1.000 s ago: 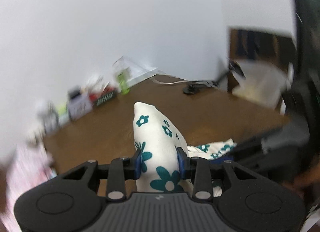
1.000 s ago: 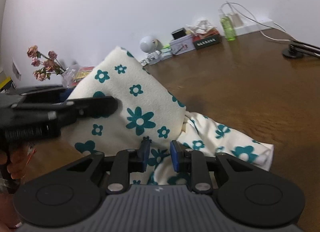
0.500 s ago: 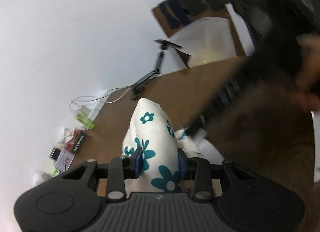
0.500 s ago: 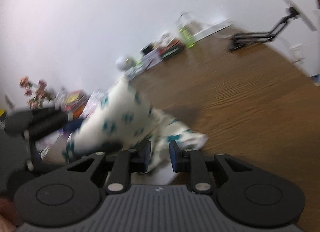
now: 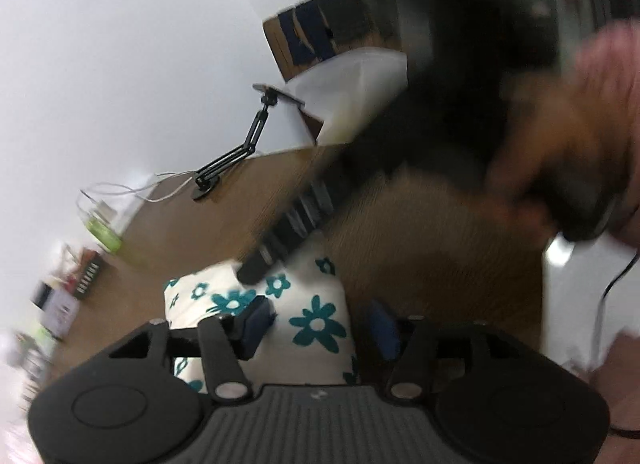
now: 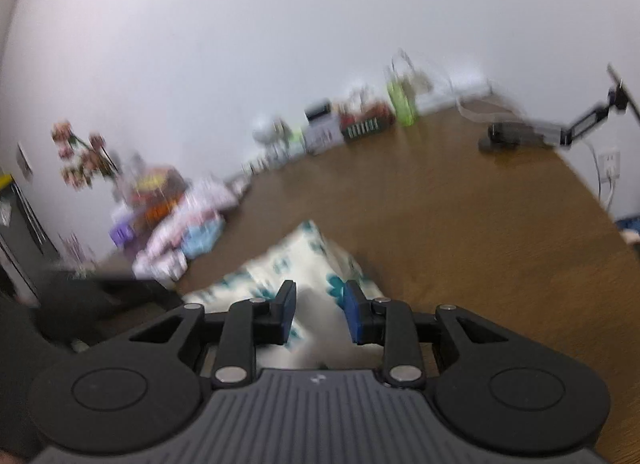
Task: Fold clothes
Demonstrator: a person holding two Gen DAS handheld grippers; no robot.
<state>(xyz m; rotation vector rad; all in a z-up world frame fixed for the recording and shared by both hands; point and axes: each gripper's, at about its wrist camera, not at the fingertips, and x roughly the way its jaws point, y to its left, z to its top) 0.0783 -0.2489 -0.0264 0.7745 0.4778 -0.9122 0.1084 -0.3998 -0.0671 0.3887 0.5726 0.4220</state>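
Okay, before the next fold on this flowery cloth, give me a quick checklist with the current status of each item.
1. Left gripper released: ok, jaws stand apart with the floral cloth lying between them.
2. Right gripper released: ok, jaws apart over the cloth.
3. Cloth resting on the wooden table: ok, it lies in a folded heap.
4. Fold edges aligned: cannot tell, both views are blurred.
5. Grippers apart from each other: not ok, the right gripper reaches over the cloth close ahead of the left one.
6. Table space to the right of the cloth: ok, bare wood there.
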